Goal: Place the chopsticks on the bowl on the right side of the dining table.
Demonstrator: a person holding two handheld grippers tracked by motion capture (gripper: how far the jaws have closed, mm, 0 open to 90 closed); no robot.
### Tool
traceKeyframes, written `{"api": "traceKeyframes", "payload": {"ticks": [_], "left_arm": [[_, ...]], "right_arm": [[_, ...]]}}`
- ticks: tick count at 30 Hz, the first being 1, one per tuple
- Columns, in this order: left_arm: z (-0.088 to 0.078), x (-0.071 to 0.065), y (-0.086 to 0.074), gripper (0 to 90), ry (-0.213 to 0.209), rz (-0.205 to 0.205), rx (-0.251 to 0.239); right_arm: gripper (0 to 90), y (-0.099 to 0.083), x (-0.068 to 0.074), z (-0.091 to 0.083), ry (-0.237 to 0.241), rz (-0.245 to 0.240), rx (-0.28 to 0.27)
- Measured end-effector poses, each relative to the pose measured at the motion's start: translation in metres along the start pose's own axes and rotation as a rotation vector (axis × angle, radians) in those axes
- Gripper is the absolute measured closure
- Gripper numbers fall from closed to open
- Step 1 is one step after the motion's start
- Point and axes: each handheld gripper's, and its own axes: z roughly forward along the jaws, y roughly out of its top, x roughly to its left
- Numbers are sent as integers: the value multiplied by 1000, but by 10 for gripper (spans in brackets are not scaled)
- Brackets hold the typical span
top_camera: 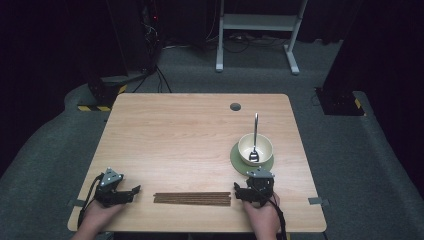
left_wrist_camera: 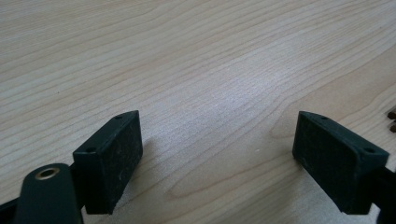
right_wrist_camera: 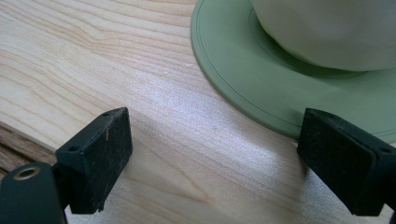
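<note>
Both grippers rest low on the table point(top_camera: 190, 140) — jaws wide, nothing held.
Left gripper point(left_wrist_camera: 217, 163) faces bare wood; right gripper point(right_wrist_camera: 215, 163) sits just beside the plate point(right_wrist_camera: 243, 79) — chopsticks point(top_camera: 192, 198) between them.

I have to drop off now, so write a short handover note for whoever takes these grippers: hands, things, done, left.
Left gripper: open, empty, low over bare table near the front left edge.
Right gripper: open, empty, just in front of the green plate.
Things: cream bowl sits on the plate with a metal spoon standing in it; a row of brown sticks lies between the grippers.
Done: nothing visibly handled.
Left: everything; likely start with the sticks.
</note>
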Motion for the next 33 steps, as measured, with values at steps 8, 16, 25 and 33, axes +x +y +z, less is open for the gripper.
{"api": "traceKeyframes", "payload": {"ticks": [8,16,25,33], "left_arm": [[1,0,1,126,-15,4,9],[1,2,1,142,-7,1,2],[1,1,1,137,1,-5,4],[1,1,1,133,2,-4,5]], "right_arm": [[127,-1,-3,-1,-1,6,-6],[134,-1,-8,-6,39,16,-12],[147,1,0,-17,53,-34,-58],[214,10,6,-23,96,-27,-76]]}}
